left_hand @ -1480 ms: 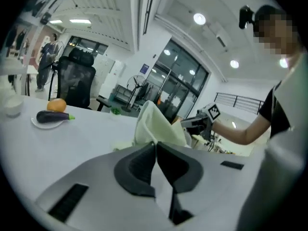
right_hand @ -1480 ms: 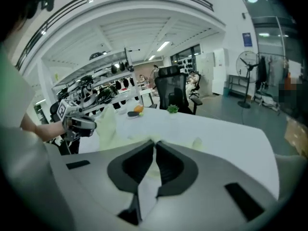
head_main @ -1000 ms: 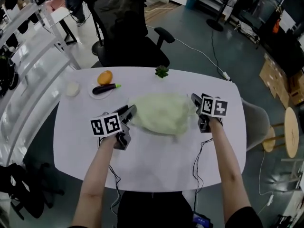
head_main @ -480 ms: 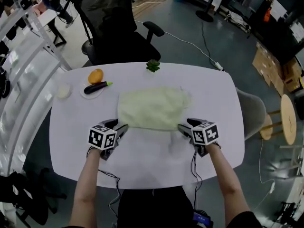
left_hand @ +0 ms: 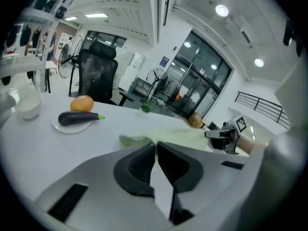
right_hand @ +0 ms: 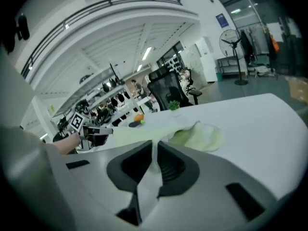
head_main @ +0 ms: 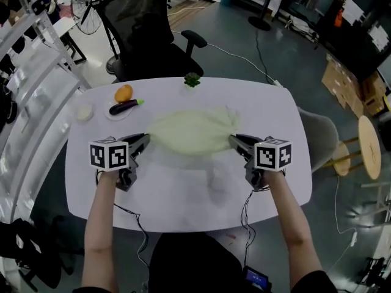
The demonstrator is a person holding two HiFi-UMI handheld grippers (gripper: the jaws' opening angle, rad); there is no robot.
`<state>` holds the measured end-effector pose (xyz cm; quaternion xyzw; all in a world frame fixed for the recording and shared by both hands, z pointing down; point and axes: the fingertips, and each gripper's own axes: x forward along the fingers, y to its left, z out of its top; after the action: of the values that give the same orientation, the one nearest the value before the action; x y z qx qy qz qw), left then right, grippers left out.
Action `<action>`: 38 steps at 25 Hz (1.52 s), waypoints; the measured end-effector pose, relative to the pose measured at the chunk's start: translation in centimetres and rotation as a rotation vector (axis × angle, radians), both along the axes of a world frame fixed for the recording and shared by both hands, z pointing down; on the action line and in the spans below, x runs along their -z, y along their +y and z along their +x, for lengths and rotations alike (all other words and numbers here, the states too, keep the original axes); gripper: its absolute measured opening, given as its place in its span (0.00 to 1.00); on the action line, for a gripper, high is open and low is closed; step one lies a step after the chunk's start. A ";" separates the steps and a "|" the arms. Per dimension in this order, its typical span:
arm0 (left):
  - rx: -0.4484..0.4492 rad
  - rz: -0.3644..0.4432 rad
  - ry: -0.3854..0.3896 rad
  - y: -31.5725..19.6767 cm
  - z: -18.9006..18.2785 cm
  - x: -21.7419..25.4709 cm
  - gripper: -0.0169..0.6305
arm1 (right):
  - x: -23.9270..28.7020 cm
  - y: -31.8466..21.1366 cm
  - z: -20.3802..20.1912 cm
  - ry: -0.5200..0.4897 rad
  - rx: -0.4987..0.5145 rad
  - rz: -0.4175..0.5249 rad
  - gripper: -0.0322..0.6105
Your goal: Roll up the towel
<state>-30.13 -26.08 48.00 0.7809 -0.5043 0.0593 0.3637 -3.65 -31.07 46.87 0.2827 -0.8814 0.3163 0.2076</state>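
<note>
White oval table (head_main: 183, 194) on a grey workshop floor (head_main: 263, 54). Toward its 10 o'clock edge stand a small white bowl (head_main: 84, 112) and a plate (head_main: 112, 116) bearing an eggplant (head_main: 124, 107), with an orange (head_main: 123, 93) just beside it. Left gripper (head_main: 146, 138): jaws just closed on the towel's left corner. The pale green towel (head_main: 192, 130) is stretched between both grippers over the table's centre. Potted plant (head_main: 192, 80) at 12 o'clock, black office chair (head_main: 146, 35) beyond. Right gripper (head_main: 233, 140): jaws just closed, pinching the right corner.

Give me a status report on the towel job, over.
Left tool and right tool both just closed, each pinching a corner of the towel. Towel stretched between them, not yet rolled. Plate with eggplant and small plant beyond it, clear.
</note>
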 end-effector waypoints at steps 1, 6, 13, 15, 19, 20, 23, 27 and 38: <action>0.009 0.021 0.016 0.2 -0.3 1.7 0.08 | 1.6 0.2 0.4 -0.038 -0.014 0.009 0.12; -0.014 0.077 0.036 4.1 0.9 6.9 0.08 | 5.4 5.2 2.8 -0.084 -0.020 0.059 0.12; -0.110 -0.034 0.049 16.2 6.8 2.4 0.08 | 0.8 18.5 7.9 0.008 0.019 0.031 0.12; -0.141 -0.083 0.071 20.0 8.7 0.2 0.08 | -1.5 22.1 9.7 0.042 0.017 0.011 0.12; -0.183 -0.190 0.100 26.6 11.7 -4.8 0.08 | -6.9 27.9 13.2 0.133 -0.010 -0.039 0.12; -0.193 -0.214 0.084 27.8 12.3 -6.2 0.08 | -8.3 28.9 14.0 0.148 -0.026 -0.056 0.12; -0.194 -0.258 0.000 30.3 13.2 -9.8 0.11 | -11.8 30.7 15.8 0.173 -0.090 -0.105 0.13; -0.164 -0.253 -0.048 30.5 13.0 -9.5 0.46 | -12.4 30.9 16.3 0.173 -0.110 -0.117 0.35; -0.034 -0.109 -0.092 20.1 9.1 -2.5 0.48 | -6.2 21.9 16.7 0.133 -0.138 0.005 0.42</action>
<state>-21.08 -5.96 50.47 0.7648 -0.5035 0.1287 0.3808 13.05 -9.21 53.08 0.3636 -0.8449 0.3082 0.2429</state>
